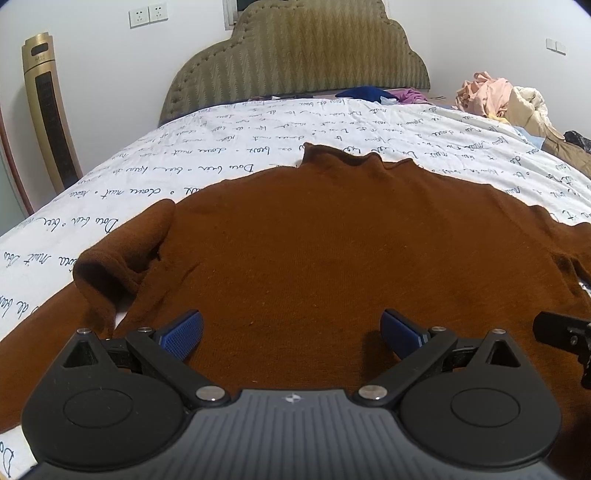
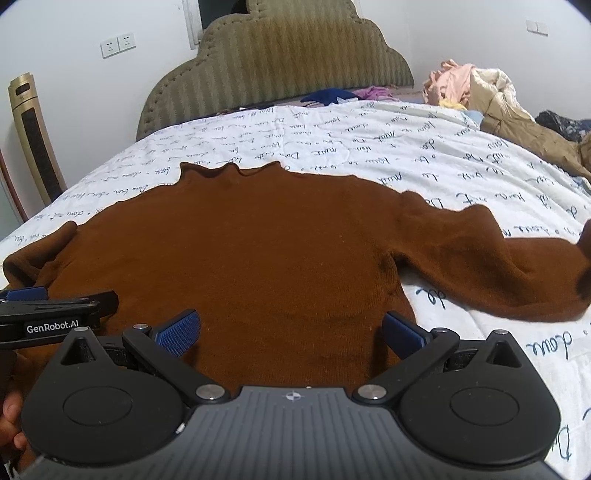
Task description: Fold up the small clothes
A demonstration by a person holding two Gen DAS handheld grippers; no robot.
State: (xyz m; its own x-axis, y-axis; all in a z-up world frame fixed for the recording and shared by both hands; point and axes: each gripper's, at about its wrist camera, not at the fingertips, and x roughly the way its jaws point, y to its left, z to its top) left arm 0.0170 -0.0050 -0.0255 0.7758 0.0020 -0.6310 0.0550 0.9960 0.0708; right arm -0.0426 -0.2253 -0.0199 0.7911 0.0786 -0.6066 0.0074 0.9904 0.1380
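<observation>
Garment: a brown high-neck sweater (image 1: 332,236) lies spread flat, front up, on a bed, collar pointing toward the headboard.
Collar: its ruffled neck edge (image 2: 231,170) rests on the sheet, away from both cameras.
Left sleeve: bunched and folded back on itself beside the body (image 1: 122,266), with a narrow strip of sheet showing between sleeve and torso.
Right sleeve: stretched outward across the sheet (image 2: 498,266), its cuff end rising at the frame's right edge.
Left gripper: (image 1: 291,332) hangs low over the sweater's lower body, jaws spread wide with nothing between them; the blue ribbed pads (image 1: 183,334) sit just above the knit.
Right gripper: (image 2: 291,332) hangs over the lower right part of the body near the side seam, jaws likewise spread and empty.
Side by side: in the right wrist view the left gripper appears at the left edge, lettered "GenRobot.AI", near the sweater's left flank; whether it touches the fabric cannot be told.
Hand: part of a person's hand (image 2: 10,417) shows at the lower left of the right wrist view.
Bedding: a white sheet printed with dark cursive script (image 1: 229,147) covers the bed.
Headboard: olive, scalloped, upholstered (image 1: 306,55).
Far corner: a heap of pink, cream and tan clothes (image 2: 476,92) sits on the bed's right side; dark blue and purple garments (image 1: 373,94) lie near the headboard.
Wall side: a gold tower unit (image 1: 48,110) stands left of the bed, wall sockets (image 1: 147,14) above it.
</observation>
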